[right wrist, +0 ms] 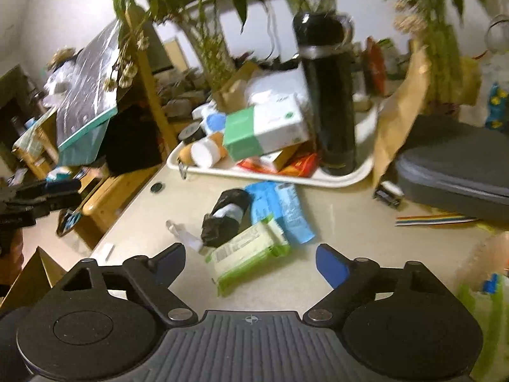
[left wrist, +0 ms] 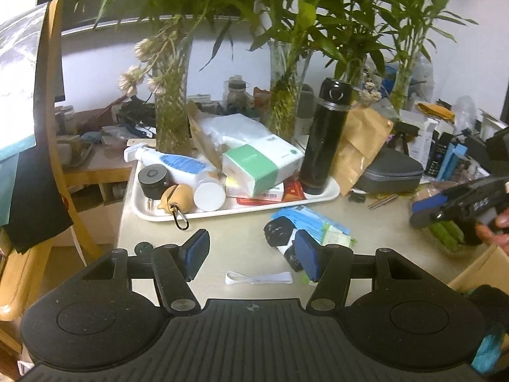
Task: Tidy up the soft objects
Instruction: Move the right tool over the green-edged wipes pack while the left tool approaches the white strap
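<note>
On the beige table lie a black-and-white rolled soft bundle (left wrist: 281,234) (right wrist: 224,218), a blue soft pack (left wrist: 305,218) (right wrist: 281,211) and a green-and-white wipes pack (left wrist: 337,235) (right wrist: 249,253), close together. A white elastic band (left wrist: 258,277) lies in front of them. My left gripper (left wrist: 253,256) is open and empty, hovering over the band with its right finger in front of the bundle. My right gripper (right wrist: 251,262) is open and empty, just in front of the wipes pack. It also shows at the right edge of the left wrist view (left wrist: 458,203).
A white tray (left wrist: 318,195) (right wrist: 286,176) holds a black flask (left wrist: 326,137) (right wrist: 331,95), a green-white tissue box (left wrist: 261,167), bottles and boxes. Vases of bamboo stand behind. A grey zip case (right wrist: 455,168), a brown paper bag (left wrist: 359,146), a cardboard box (left wrist: 483,270) and wooden furniture at left surround the table.
</note>
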